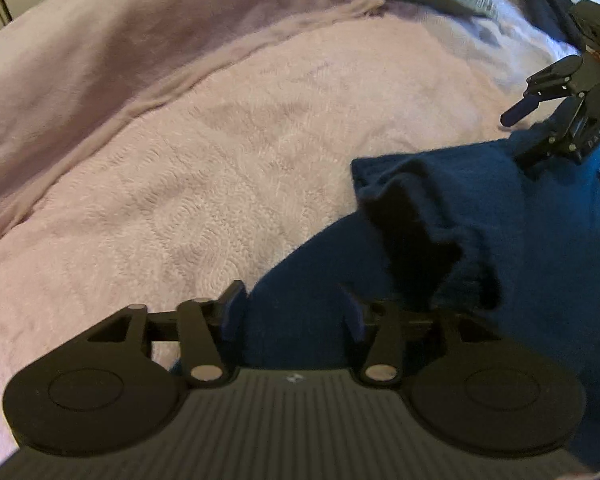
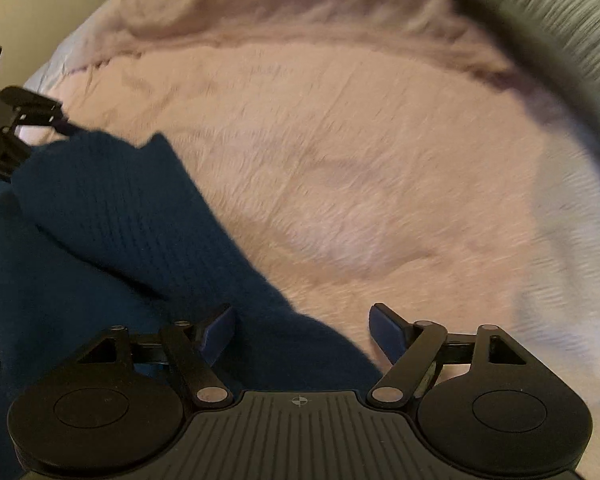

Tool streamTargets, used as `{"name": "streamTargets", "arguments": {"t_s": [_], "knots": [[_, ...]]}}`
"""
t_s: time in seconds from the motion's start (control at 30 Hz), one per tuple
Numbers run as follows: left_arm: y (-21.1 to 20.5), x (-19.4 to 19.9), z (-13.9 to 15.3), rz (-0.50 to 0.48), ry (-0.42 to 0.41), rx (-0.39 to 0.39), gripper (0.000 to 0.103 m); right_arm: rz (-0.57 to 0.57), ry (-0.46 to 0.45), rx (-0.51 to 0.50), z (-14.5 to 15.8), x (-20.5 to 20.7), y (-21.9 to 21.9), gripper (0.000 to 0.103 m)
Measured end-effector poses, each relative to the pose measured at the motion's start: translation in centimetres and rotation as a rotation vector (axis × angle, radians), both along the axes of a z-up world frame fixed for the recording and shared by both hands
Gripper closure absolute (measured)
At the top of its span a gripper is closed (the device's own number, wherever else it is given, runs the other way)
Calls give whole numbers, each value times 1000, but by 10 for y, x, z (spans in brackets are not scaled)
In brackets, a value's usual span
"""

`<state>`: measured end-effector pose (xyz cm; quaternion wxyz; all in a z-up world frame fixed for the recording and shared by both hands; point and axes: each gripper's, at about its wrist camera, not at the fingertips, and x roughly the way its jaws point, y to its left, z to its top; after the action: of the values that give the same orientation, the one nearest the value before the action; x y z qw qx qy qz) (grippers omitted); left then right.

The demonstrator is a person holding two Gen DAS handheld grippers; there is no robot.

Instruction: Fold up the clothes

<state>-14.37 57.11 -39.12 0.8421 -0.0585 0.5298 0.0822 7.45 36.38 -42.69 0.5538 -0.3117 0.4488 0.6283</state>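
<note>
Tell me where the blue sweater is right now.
The blue sweater lies crumpled on the pink blanket, lower right in the left wrist view and lower left in the right wrist view, under both grippers.

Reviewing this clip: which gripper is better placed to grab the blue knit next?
Left gripper, probably: its open jaws straddle the blue knit. The right gripper is open with only the knit's edge between its fingers.

Blue knitted garment [image 1: 480, 216]: cut off by the right and lower edges in the left wrist view, partly hidden behind the gripper body. Green knitted item [image 2: 560, 16]: motion-blurred, cropped at the top right corner. Pink bed cover [image 2: 360, 160]: weave smeared by blur.
</note>
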Motion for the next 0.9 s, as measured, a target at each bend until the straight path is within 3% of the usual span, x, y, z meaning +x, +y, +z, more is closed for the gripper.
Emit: {"name": "streamTargets", "arguments": {"t_s": [0.03,0.1,0.13,0.27,0.33,0.4,0.47,0.5,0.57,0.6,0.63,0.67,0.77,0.9], "knots": [[1,1,-5,-2,8,-8,57,5,14,-9,-4,-1,1,27],[-1,1,-10,-15,-2,-20,87,25,36,10,-6,-3,-2,82],[-3,0,-8,-18,-15,-16,95,37,39,29,-3,-4,-5,91],[-1,-26,33,38,-167,-4,96,39,-5,164,30,-4,-22,92],[3,-44,62,98,-274,26,96,-11,-39,277,57,2,-29,93],[20,-54,86,221,-369,56,95,-74,-115,424,86,8,-29,93],[38,-62,110,347,-462,84,93,-177,-127,489,98,18,-9,89],[45,-56,113,418,-443,129,94,-233,-119,503,101,24,5,85],[61,-43,110,543,-381,217,85,-353,-129,467,99,32,33,61],[68,-40,109,607,-353,220,82,-415,-139,433,96,36,47,55],[73,-41,107,654,-344,186,82,-481,-136,406,93,40,56,37],[74,-46,106,688,-356,136,81,-555,-106,392,92,45,57,31],[54,-62,98,706,-355,51,77,-661,-9,370,85,52,36,31],[12,-76,71,618,-249,-82,78,-571,44,243,60,42,-10,31]]}}
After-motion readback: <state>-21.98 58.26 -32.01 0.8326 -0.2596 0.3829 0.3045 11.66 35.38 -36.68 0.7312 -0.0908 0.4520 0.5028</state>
